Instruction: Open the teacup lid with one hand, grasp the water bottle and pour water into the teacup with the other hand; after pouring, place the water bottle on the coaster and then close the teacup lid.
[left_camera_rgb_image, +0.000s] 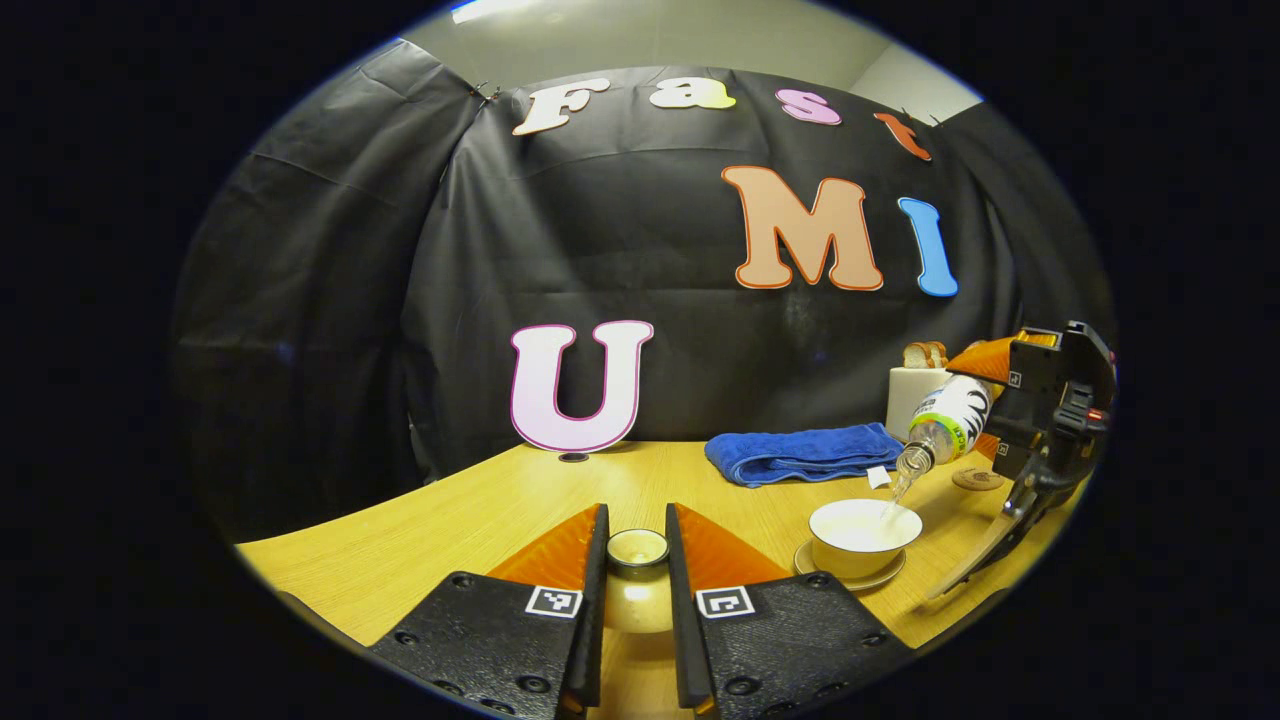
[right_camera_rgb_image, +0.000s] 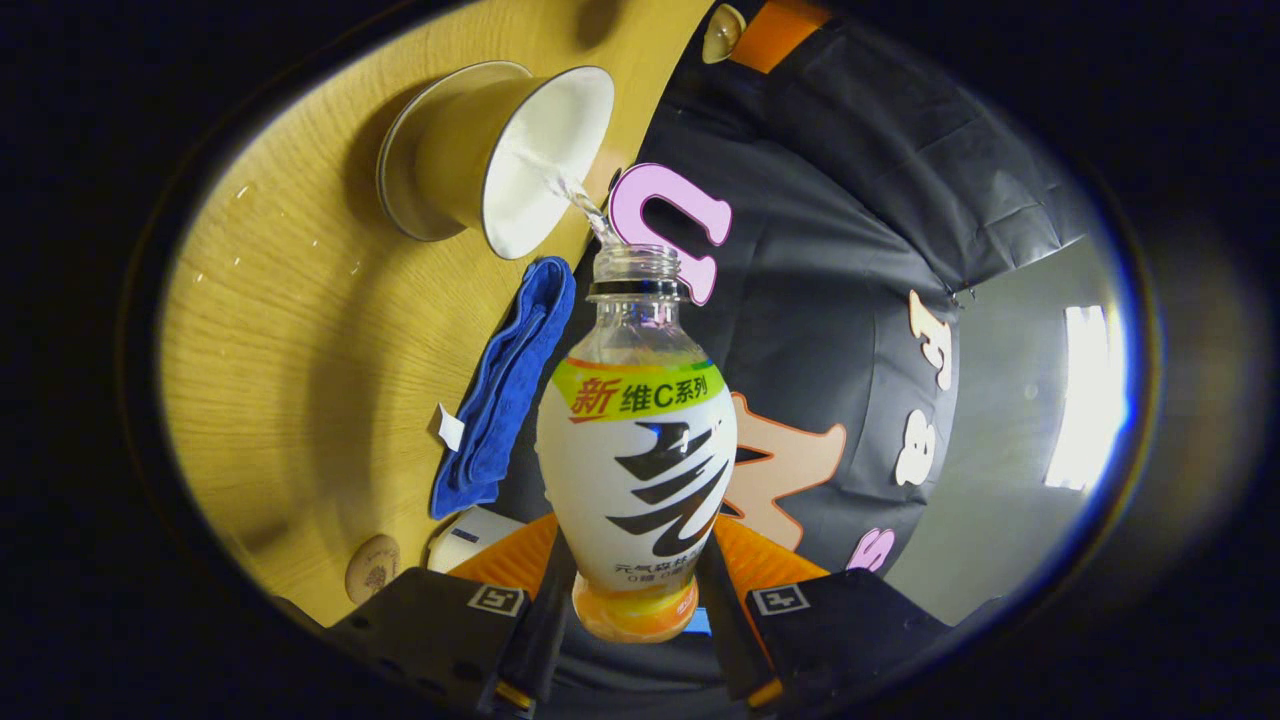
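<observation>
While the right gripper (right_camera_rgb_image: 632, 590) holds the water bottle (right_camera_rgb_image: 638, 470) tipped toward the teacup (left_camera_rgb_image: 863, 535), a thin stream of water (right_camera_rgb_image: 575, 195) runs from the open neck into the white inside of the cup; both fingers press on the lower part of the bottle, one on each side. In the left gripper view the teacup stands on its saucer (left_camera_rgb_image: 850, 578) on the wooden table (left_camera_rgb_image: 450, 520), to the right of the left gripper (left_camera_rgb_image: 637, 570); this gripper is clamped on the lid (left_camera_rgb_image: 637, 548) by its knob and holds it apart from the cup. The coaster (left_camera_rgb_image: 977, 479) lies behind the cup, near the blue towel (left_camera_rgb_image: 800, 452) and a white box (left_camera_rgb_image: 915, 395).

I judge that the pouring is in progress and that several things could go wrong. The stream is thin and lands close to the near rim; if the bottle tilts more or the hand drifts, water may fall on the saucer or the table. Small drops seem to lie on the wood already in the right gripper view. How full the cup is I cannot tell, so overfilling is possible. The bottle is smooth and held low, so it may turn or slip between the fingers; the lid knob is small and could slide out if the left hand tilts.
</observation>
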